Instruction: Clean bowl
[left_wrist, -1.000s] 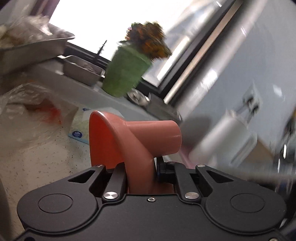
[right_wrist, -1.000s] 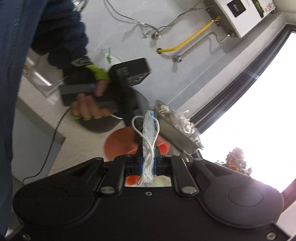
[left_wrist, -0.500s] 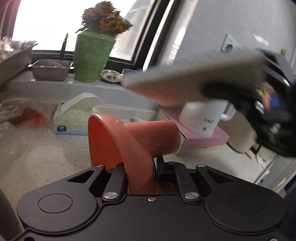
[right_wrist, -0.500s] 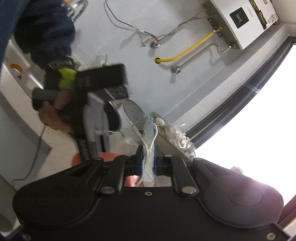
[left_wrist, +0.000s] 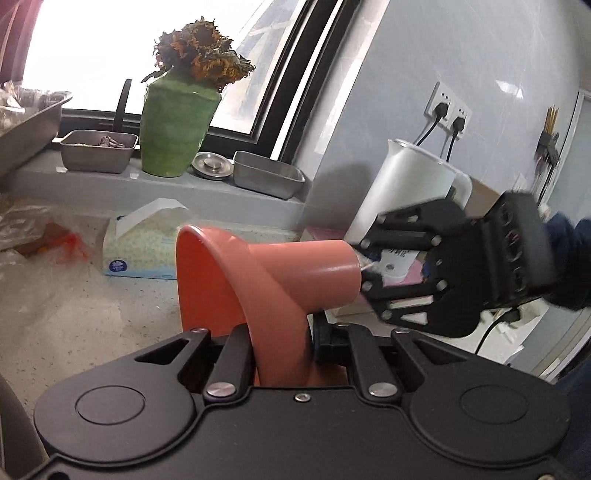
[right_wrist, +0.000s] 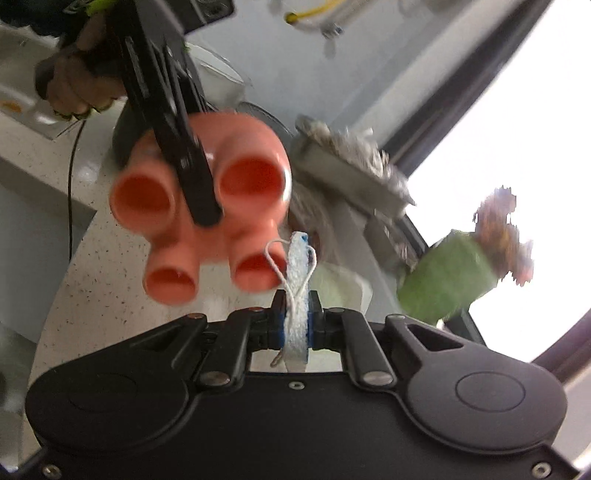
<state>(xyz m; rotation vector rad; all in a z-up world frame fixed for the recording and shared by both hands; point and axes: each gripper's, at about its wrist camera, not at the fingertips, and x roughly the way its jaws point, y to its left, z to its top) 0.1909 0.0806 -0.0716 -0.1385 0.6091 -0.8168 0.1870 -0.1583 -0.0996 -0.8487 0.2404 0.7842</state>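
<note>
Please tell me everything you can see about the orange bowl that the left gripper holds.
The orange bowl looks like smooth, glossy plastic and has four short, hollow, tubular legs. It is held in the air, tipped on its side, legs toward the right gripper. The left gripper is clamped on its rim. The cleaning pad is beside one leg.

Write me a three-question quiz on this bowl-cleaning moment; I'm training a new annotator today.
1. True or false: the left gripper is shut on the orange bowl.
2. What does the right gripper hold? A) a white scrubbing pad B) a spoon C) nothing
3. How many hollow feet show on the bowl's underside in the right wrist view?

Key:
1. True; its jaws pinch the bowl's wall.
2. A; the white scrubbing pad, with a loop of string, is near one foot; contact is unclear.
3. Four.
</note>
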